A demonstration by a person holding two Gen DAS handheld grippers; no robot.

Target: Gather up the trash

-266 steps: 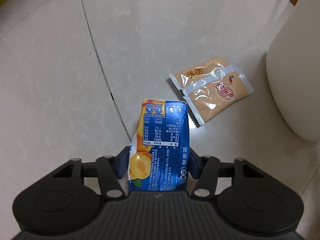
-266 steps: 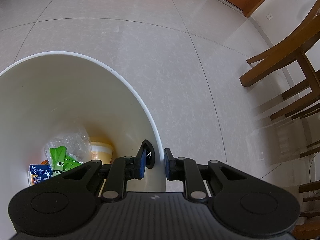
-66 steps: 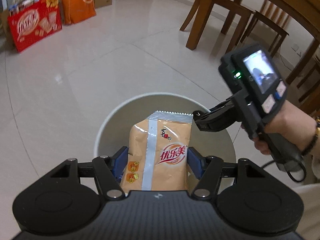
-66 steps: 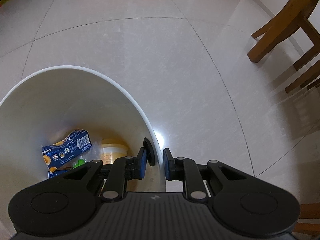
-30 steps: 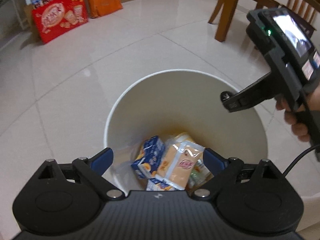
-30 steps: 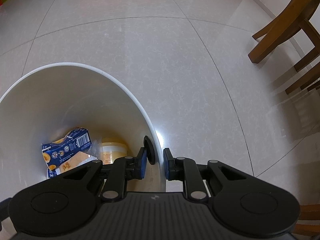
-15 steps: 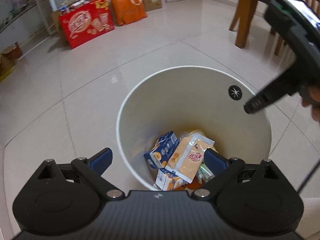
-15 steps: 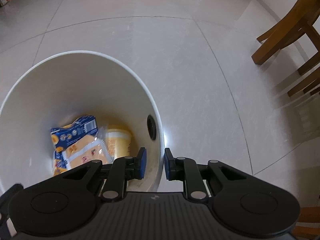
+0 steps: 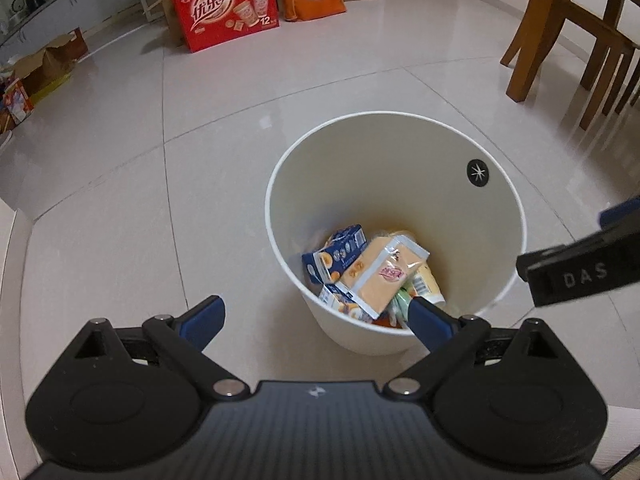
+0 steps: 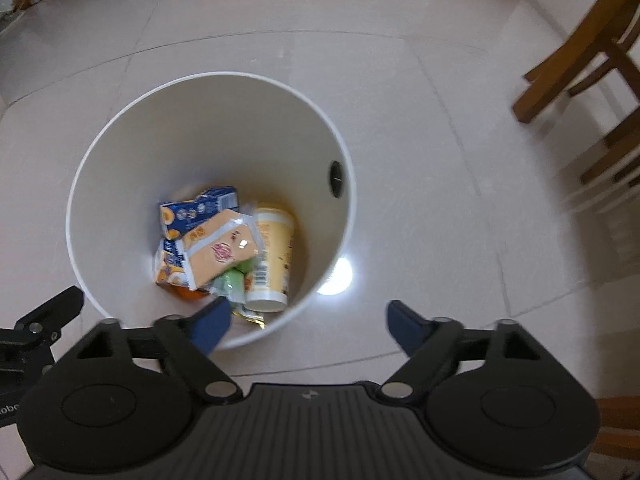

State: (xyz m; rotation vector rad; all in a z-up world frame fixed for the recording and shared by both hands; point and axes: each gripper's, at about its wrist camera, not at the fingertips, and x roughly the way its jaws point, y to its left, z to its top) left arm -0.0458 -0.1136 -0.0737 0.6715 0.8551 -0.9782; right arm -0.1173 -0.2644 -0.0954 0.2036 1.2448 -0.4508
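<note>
A: Start at the claws. The left claw point(image 9: 316, 314) stands spread wide with nothing between its blue pads, above the near rim of the white bin point(image 9: 500, 292). The right claw point(image 10: 308, 322) is opening, also empty, over the bin's near right edge.

B: And the trash?

A: All inside, at the bottom of the bin, which stands on the tiled floor point(image 9: 120, 208). On top lies the orange sachet point(image 9: 380, 274). It looks light, soft and slick, so I would pinch it by a sealed end seam. Under it lie blue juice cartons point(image 9: 334, 254): light, dented, stiff enough to take across the flat sides. A pale cup point(image 10: 272, 256) lies tipped beside them; thin walls, likely to crush.

B: Any writing?

A: The sachet's red logo is too small to read. The red gift box point(image 9: 226, 4) by the far wall shows "优乐美" and "12". The other claw's arm reads "DAS".
</note>
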